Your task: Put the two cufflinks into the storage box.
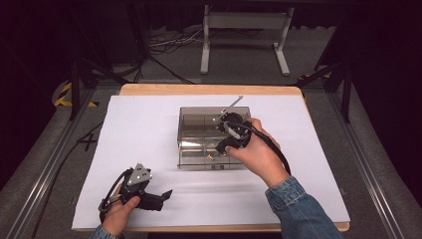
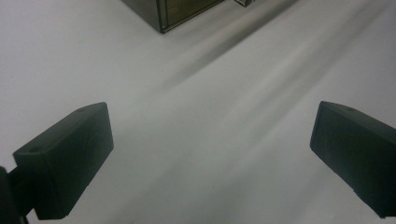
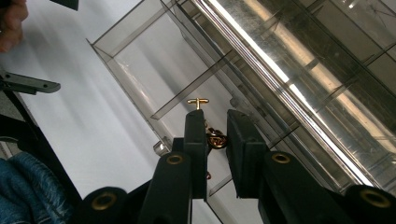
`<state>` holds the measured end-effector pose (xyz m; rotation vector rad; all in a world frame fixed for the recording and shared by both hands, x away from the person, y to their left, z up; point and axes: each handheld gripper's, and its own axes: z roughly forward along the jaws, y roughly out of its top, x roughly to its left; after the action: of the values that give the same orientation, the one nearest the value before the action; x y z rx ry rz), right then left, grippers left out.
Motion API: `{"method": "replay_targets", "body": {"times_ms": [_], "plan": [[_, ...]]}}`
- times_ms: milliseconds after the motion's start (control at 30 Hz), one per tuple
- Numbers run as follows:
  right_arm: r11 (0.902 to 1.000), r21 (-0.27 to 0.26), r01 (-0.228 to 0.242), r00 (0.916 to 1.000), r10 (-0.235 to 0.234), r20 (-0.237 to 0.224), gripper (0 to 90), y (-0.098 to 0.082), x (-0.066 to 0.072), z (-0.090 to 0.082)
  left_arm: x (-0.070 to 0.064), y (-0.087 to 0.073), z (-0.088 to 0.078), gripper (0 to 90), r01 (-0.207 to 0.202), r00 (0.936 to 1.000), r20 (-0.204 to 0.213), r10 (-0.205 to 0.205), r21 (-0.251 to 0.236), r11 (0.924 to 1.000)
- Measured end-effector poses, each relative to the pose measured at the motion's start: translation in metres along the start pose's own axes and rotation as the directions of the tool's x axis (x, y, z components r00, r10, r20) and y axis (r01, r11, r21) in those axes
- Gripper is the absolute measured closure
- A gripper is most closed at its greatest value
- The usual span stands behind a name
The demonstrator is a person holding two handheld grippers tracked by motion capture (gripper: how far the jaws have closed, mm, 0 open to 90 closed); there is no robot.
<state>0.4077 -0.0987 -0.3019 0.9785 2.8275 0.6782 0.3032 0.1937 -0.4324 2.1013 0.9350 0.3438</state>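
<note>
A smoky clear plastic organiser box stands mid-table on white paper, its front drawer pulled out toward me. My right gripper reaches down into that drawer. Its jaws stand close together, shut on a small gold trinket, and a gold T-shaped end sticks out past the tips. From the high view the same gold piece glints in the drawer. My left gripper rests low near the front left of the table, open, nothing between its fingers.
The white paper covers most of the wooden table. A corner of the box lies ahead of the left gripper. Thin dividers split the drawer. A cable trails from the right gripper over the hand.
</note>
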Motion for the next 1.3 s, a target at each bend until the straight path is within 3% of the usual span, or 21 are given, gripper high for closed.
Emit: {"method": "replay_targets", "body": {"times_ms": [567,1300], "plan": [[0.9992,0.039,0.003,0.9996,-0.004,0.027,78.6,0.003,-0.003,0.017,0.000,0.000,0.000,0.2,0.001,1.0000,-0.001,-0.001,-0.004,1.0000],[0.9968,0.080,0.003,0.9997,-0.005,0.022,78.5,-0.001,-0.006,0.035,0.000,0.000,0.000,0.2,0.002,1.0000,0.002,-0.002,-0.002,1.0000]]}}
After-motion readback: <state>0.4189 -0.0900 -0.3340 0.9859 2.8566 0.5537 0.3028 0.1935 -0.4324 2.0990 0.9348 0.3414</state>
